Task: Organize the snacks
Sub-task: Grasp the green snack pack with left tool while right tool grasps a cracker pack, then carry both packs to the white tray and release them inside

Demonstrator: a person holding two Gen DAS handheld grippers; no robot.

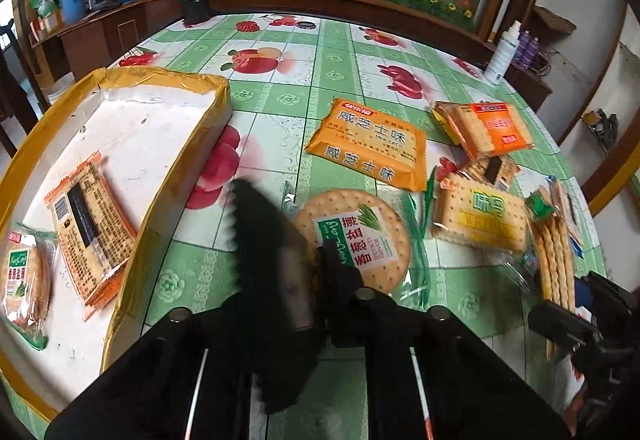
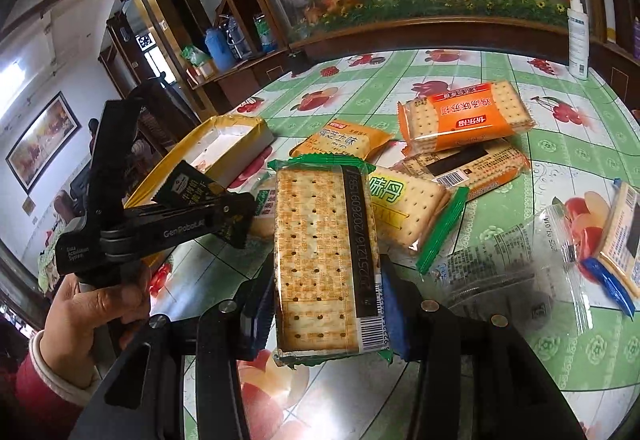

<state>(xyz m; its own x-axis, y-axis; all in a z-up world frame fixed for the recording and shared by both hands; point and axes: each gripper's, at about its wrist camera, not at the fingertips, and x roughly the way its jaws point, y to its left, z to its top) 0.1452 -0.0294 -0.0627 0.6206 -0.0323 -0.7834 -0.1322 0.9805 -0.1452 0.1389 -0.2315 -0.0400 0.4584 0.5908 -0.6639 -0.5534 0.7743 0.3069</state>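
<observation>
Green-edged cracker pack (image 2: 326,260): clamped upright in the right gripper (image 2: 326,304), raised above the bench (image 2: 500,360). Small black sachet (image 2: 188,184): pinched in the closed left gripper (image 2: 236,216), between the pack and the yellow-rimmed tray (image 2: 224,144). Other cracker packs (image 2: 464,120): lying on the bench beyond the pack.

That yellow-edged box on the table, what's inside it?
The box holds two cracker packs: an orange-trimmed pack lying label-down and a round green-labelled pack. Its nearest corner is out of frame.
</observation>
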